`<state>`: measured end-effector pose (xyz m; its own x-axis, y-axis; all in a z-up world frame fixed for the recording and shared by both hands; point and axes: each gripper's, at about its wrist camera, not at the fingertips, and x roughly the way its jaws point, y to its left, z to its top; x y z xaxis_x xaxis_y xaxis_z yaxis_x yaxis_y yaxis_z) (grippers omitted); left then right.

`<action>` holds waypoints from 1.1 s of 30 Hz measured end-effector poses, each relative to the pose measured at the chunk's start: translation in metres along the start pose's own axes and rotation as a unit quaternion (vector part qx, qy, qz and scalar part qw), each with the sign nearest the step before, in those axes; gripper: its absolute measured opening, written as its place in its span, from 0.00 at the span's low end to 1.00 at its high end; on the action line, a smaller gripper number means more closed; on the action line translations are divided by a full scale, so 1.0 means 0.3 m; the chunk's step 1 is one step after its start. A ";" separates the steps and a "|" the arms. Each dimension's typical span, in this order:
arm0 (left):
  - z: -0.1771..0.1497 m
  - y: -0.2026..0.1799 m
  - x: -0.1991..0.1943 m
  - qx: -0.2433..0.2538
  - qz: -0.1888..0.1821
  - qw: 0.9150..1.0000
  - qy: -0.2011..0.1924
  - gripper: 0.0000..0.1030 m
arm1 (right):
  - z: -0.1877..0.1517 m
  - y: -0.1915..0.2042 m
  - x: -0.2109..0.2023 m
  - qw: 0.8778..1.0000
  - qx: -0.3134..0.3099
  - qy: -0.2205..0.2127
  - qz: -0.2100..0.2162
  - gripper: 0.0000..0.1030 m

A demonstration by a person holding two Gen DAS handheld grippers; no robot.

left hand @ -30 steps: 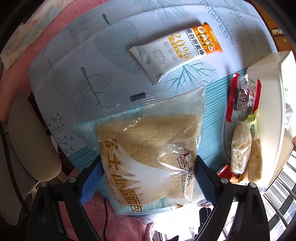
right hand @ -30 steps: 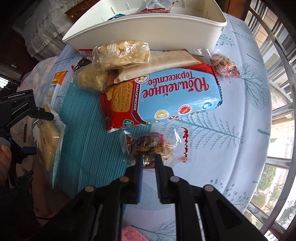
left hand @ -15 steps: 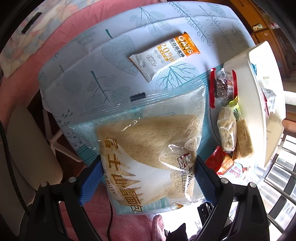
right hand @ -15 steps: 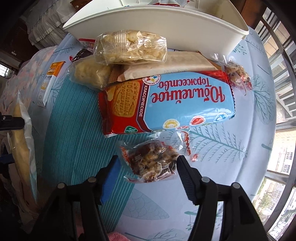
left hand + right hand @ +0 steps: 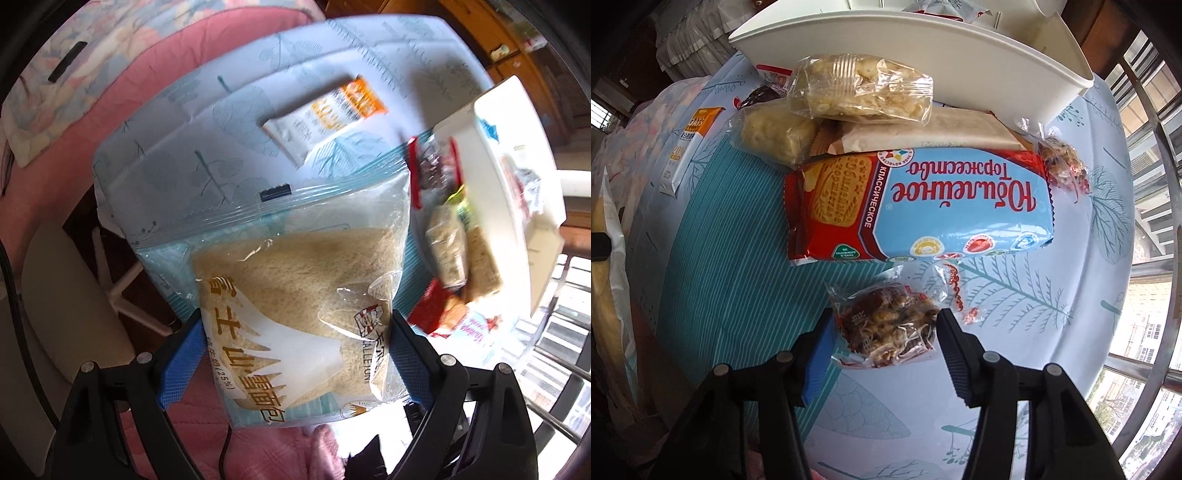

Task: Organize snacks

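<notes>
2 grippers are in view, and we hold a different snack in or near each. Our left gripper [image 5: 295, 354] is spread wide yet clamped on a clear bread bag [image 5: 295, 299], its blue pads pressing both sides of the pack, which hangs above the leaf-print tablecloth [image 5: 207, 122]. Below it lie an orange-and-white oat bar [image 5: 325, 114] and, to the right, a white bin [image 5: 517, 192] with several snacks crowded against its wall.

Our right gripper [image 5: 884, 345] points down at a small clear nut-bar wrapper [image 5: 890, 325] lying on the cloth where the teal striped mat [image 5: 720, 236] ends. Its jaws have just been closing around the wrapper; the right finger meets the crinkled edge, while a thin gap seems to remain on the left, so we cannot tell if it is pinched firmly. Just beyond lies a red-and-blue biscuit pack [image 5: 923, 206], with 2 clear packs of pale puffed snacks stacked behind it against the bin.
</notes>
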<state>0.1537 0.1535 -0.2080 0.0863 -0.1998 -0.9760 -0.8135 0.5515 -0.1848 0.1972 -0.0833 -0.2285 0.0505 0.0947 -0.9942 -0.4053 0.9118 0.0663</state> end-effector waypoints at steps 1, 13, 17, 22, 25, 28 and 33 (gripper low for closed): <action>0.009 0.002 -0.006 0.003 -0.006 1.000 -0.006 0.89 | -0.002 -0.003 -0.001 1.000 0.001 0.001 0.000 0.53; 0.058 -0.135 -0.166 0.070 -0.039 0.994 -0.077 0.89 | -0.001 -0.098 -0.089 0.999 0.047 -0.016 0.017 0.49; 0.077 -0.196 -0.205 0.103 -0.049 0.989 -0.096 0.89 | 0.014 -0.147 -0.151 0.997 0.065 -0.033 0.024 0.49; 0.099 -0.287 -0.251 0.147 -0.058 0.979 -0.126 0.89 | 0.024 -0.191 -0.242 0.994 0.080 -0.067 0.015 0.49; 0.112 -0.341 -0.270 0.174 -0.067 0.971 -0.147 0.89 | 0.054 -0.210 -0.300 0.991 0.093 -0.095 0.008 0.49; 0.128 -0.393 -0.288 0.198 -0.081 0.963 -0.162 0.89 | 0.080 -0.228 -0.356 0.986 0.107 -0.125 0.004 0.49; 0.158 -0.473 -0.310 0.238 -0.102 0.947 -0.192 0.89 | 0.129 -0.250 -0.436 0.976 0.122 -0.179 -0.010 0.49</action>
<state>0.2884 0.1322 -0.0966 0.4897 -0.0826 -0.8680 -0.4142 0.8540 -0.3150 0.2561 -0.1485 -0.1002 0.3889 0.1692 -0.9056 -0.1730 0.9789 0.1086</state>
